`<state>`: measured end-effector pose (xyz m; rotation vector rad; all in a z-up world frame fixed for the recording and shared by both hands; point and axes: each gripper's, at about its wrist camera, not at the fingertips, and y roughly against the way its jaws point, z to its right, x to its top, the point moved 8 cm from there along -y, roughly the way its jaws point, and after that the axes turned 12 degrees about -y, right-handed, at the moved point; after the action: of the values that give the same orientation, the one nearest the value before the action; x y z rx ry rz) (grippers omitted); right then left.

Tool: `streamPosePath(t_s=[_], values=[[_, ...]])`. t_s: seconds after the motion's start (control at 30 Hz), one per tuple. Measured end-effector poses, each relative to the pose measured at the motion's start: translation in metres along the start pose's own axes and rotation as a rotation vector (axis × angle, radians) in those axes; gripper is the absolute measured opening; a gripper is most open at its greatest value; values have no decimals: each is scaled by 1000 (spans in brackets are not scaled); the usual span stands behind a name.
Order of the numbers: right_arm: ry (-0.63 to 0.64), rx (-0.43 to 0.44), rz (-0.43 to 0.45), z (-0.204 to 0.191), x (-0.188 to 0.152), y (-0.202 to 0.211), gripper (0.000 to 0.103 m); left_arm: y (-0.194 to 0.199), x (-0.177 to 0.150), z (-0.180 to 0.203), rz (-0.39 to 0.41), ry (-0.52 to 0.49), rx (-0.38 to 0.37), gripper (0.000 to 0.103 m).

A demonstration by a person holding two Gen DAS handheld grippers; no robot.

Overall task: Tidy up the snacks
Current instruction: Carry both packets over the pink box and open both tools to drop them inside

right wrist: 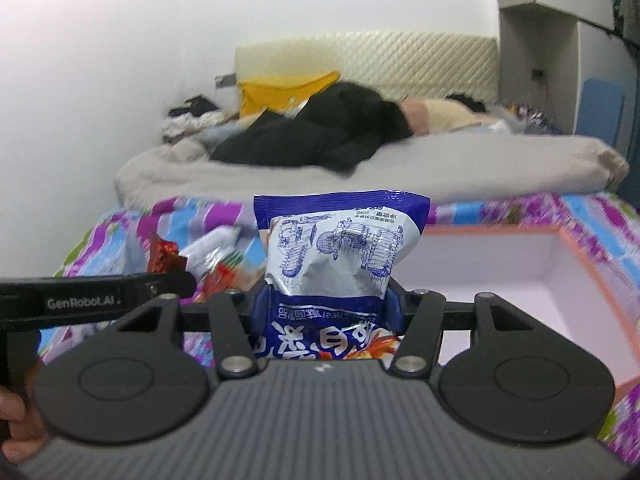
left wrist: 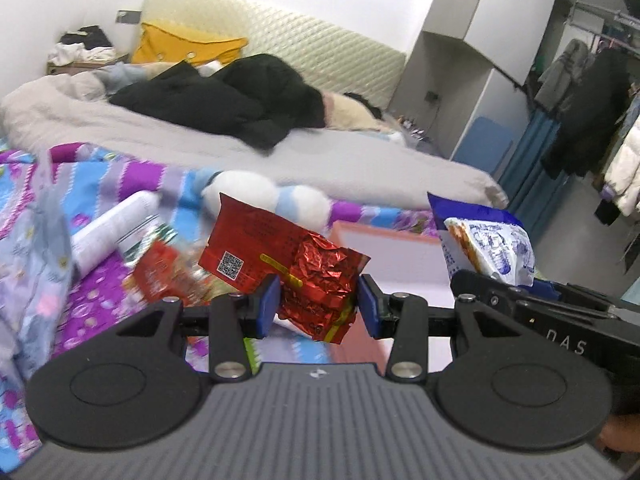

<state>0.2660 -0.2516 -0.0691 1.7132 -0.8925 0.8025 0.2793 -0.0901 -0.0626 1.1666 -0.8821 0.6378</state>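
Bright patterned bedding [left wrist: 120,184] covers the bed's near end. Left wrist view: left gripper [left wrist: 318,304], jaws clamped on a crumpled red packet [left wrist: 288,264], raised beside the pink-rimmed box [left wrist: 384,256]. Right wrist view: right gripper [right wrist: 326,308] jaws pinch a blue-and-white snack bag [right wrist: 340,248] at the box's [right wrist: 592,264] left edge.
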Motion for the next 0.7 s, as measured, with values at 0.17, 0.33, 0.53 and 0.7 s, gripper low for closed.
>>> streamPosePath(t_s=[0.17, 0.33, 0.53, 0.7], values=[[-3, -45, 32, 28, 20, 1, 57, -20, 20, 30, 17, 12, -60, 48], [-44, -119, 22, 74, 21, -17, 57, -62, 24, 71, -20, -13, -124, 48], [-79, -191, -39, 125, 4, -45, 57, -130, 7, 105, -115, -50, -178, 48], [-128, -245, -101, 164, -14, -70, 57, -179, -12, 119, -195, -89, -200, 48]])
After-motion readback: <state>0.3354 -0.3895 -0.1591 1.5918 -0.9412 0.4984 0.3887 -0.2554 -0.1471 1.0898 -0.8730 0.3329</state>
